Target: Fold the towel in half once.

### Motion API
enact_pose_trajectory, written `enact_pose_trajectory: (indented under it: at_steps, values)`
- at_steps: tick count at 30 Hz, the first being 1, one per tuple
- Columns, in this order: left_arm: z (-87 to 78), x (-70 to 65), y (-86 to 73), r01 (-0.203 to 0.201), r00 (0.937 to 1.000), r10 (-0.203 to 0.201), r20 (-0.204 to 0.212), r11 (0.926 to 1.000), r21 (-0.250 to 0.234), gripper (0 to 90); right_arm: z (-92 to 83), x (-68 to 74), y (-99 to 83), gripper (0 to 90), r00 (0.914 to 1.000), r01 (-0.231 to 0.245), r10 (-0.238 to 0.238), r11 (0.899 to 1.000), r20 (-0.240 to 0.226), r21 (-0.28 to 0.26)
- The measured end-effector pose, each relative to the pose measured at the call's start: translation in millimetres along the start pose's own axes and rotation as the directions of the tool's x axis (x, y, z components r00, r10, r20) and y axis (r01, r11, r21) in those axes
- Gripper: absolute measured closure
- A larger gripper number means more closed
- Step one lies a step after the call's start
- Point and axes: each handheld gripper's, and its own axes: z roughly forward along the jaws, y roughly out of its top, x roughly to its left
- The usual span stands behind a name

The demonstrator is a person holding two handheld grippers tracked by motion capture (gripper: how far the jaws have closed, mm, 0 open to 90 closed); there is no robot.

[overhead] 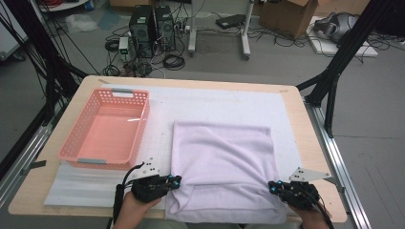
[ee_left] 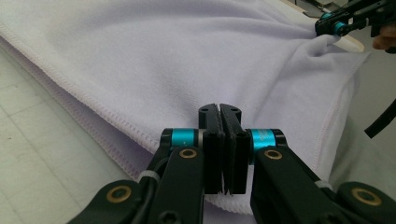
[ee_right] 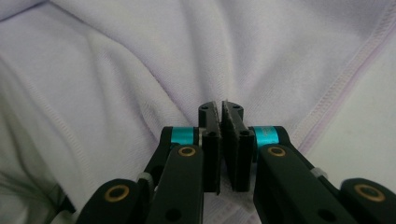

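Note:
A pale lilac towel (overhead: 222, 157) lies folded on the white mat, its near edge hanging over the table's front. My left gripper (overhead: 177, 181) is shut on the towel's near left edge. In the left gripper view the jaws (ee_left: 219, 109) are pressed together, with the hemmed fold of the towel (ee_left: 187, 56) running under them. My right gripper (overhead: 271, 187) is shut on the near right edge, also seen far off (ee_left: 334, 25) pinching a raised peak of cloth. In the right gripper view the jaws (ee_right: 220, 106) hold towel fabric (ee_right: 140, 56) that creases toward them.
An empty pink plastic basket (overhead: 141, 125) stands on the mat to the left of the towel. The white mat (overhead: 215, 102) covers most of the wooden table (overhead: 313, 143). Black frame legs, computers and cables stand on the floor beyond.

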Motion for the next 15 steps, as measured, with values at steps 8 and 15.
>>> enact_pose_trajectory:
  at_steps: [8, 15]
  values:
    - [4.2, 11.0, 10.5, -0.005, 0.9944, -0.004, -0.106, 0.9963, -0.086, 53.0, -5.8, -4.0, 9.7, 57.0, 0.9966, -0.010, 0.020, 0.992, 0.080, -0.125]
    - [34.7, 20.9, 18.5, -0.003, 0.9914, 0.009, -0.131, 0.9991, 0.043, 54.2, 23.9, -16.7, 18.3, 60.5, 0.9806, 0.003, 0.008, 0.998, 0.196, -0.056]
